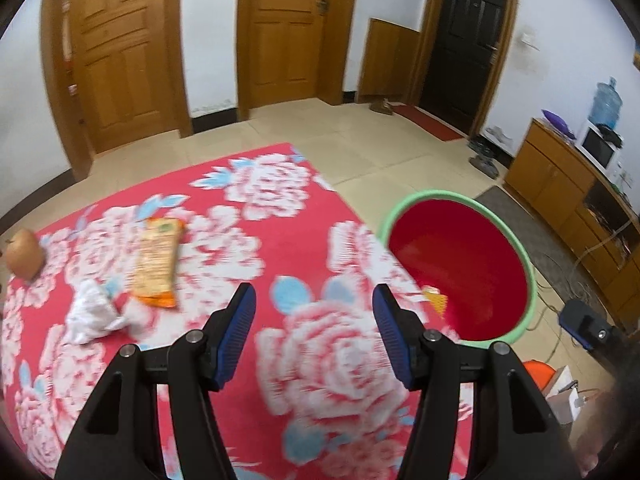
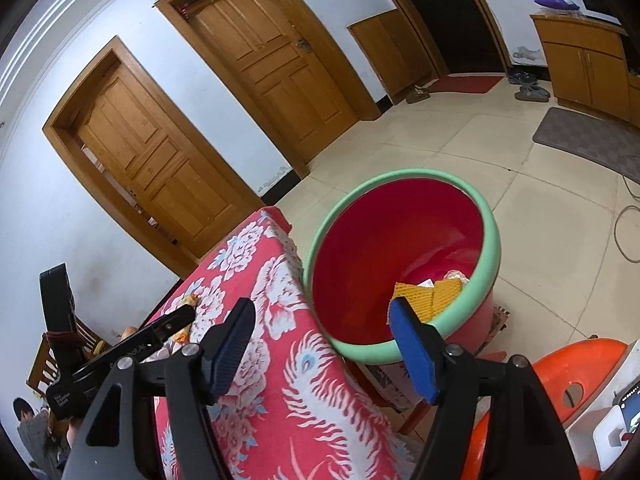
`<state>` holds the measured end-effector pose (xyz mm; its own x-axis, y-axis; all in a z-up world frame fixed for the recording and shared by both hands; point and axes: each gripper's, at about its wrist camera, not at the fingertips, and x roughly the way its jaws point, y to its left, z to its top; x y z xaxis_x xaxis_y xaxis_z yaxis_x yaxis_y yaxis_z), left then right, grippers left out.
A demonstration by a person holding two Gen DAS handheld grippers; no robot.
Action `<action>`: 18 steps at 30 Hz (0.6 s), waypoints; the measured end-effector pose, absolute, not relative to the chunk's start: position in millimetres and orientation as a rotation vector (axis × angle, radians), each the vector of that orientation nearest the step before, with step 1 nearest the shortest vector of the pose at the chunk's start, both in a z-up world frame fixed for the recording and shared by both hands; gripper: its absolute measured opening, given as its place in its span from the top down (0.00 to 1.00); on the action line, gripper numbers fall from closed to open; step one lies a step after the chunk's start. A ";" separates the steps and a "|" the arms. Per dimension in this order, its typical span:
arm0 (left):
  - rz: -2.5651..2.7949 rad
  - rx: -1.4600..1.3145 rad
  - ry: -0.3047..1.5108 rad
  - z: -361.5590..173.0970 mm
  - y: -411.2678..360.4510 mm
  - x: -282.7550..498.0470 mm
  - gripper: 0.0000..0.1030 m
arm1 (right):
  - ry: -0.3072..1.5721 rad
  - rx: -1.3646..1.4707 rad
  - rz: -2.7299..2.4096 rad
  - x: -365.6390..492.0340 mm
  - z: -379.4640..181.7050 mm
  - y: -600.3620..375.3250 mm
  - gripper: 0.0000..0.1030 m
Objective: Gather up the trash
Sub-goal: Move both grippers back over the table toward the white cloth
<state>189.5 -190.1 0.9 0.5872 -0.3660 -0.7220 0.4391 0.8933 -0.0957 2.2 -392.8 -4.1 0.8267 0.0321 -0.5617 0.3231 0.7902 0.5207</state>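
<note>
The left gripper (image 1: 314,300) tilts down over the floral cloth (image 1: 280,240), jaws apart and empty. The right gripper (image 2: 322,316) angles toward the red bin (image 2: 496,248) at frame centre — also agape, empty. Orange wrapper (image 1: 158,262) and white crumpled tissue (image 1: 92,312) lie lower left; yellow wrappers (image 2: 432,292) sit inside the bin.

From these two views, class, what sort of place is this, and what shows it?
Probably a room in a home: panelled wooden doors open off a tiled floor, a wooden cabinet carries a microwave, and a flowered red cloth covers the table.
</note>
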 end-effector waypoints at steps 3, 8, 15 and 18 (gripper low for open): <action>-0.424 0.083 0.814 2.0 -168.1 195.1 0.41 | 0.590 0.634 -0.162 4.8 0.0 -385.9 0.30; -0.337 0.058 0.826 -1.7 -128.7 209.3 0.41 | 0.598 0.613 -0.159 6.4 4.6 -378.1 0.30; -0.237 0.057 0.834 -10.4 -88.0 224.0 0.41 | 0.603 0.590 -0.160 10.9 9.2 -369.7 0.30; -0.196 0.055 0.831 -14.7 -73.3 229.5 0.41 | 0.612 0.580 -0.157 14.6 10.6 -365.2 0.30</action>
<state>229.5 -73.3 -14.7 0.6569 -0.1515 -0.7386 0.1942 0.9806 -0.0284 14.6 -365.2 10.6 0.8123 0.0285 -0.5826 0.3052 0.8304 0.4662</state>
